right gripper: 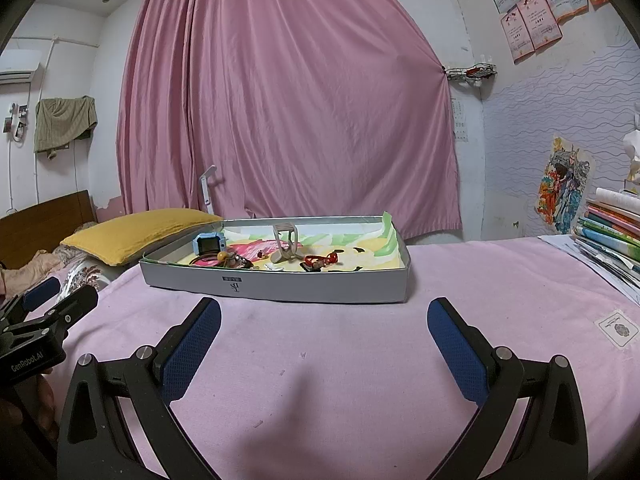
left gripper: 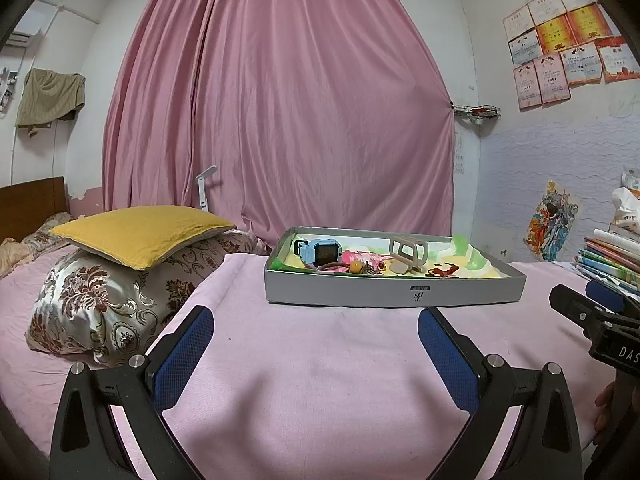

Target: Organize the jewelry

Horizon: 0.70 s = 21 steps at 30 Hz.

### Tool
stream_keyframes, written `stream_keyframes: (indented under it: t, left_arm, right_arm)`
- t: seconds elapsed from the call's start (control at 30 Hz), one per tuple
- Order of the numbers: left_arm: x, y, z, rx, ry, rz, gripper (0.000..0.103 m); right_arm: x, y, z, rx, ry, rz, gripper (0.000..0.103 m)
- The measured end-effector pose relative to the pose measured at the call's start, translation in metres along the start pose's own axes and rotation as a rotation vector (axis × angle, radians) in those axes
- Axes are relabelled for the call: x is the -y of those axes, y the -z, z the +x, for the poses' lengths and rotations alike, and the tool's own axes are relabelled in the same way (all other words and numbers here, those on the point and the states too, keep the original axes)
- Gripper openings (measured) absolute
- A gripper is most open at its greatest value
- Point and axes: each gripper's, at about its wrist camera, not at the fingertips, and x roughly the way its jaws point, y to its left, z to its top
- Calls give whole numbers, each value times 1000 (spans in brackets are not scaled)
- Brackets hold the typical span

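A shallow grey box [left gripper: 394, 294] [right gripper: 280, 289] lies on the pink bedspread ahead of both grippers. Inside it are a blue smartwatch [left gripper: 320, 254] [right gripper: 209, 245], a beige hair claw clip [left gripper: 408, 254] [right gripper: 286, 246], a brown cord with an amber bead [left gripper: 355, 267] [right gripper: 221, 256] and a red cord bracelet [left gripper: 442, 270] [right gripper: 320, 260]. My left gripper [left gripper: 316, 322] is open and holds nothing, short of the box's front wall. My right gripper [right gripper: 324, 314] is also open and holds nothing, just before the box.
A yellow pillow [left gripper: 144, 232] lies on a patterned pillow [left gripper: 100, 304] at the left. Stacked books [right gripper: 612, 232] sit at the right edge of the bed. A pink curtain [left gripper: 280, 112] hangs behind. A white tag [right gripper: 616, 327] lies on the bedspread.
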Motion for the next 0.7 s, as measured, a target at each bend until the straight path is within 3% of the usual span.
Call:
stream_keyframes:
  t: [0.7]
  left_arm:
    - [-1,0,0,-1,0,2,102]
  right_arm:
    - [0,1,-1,0,0,2,101]
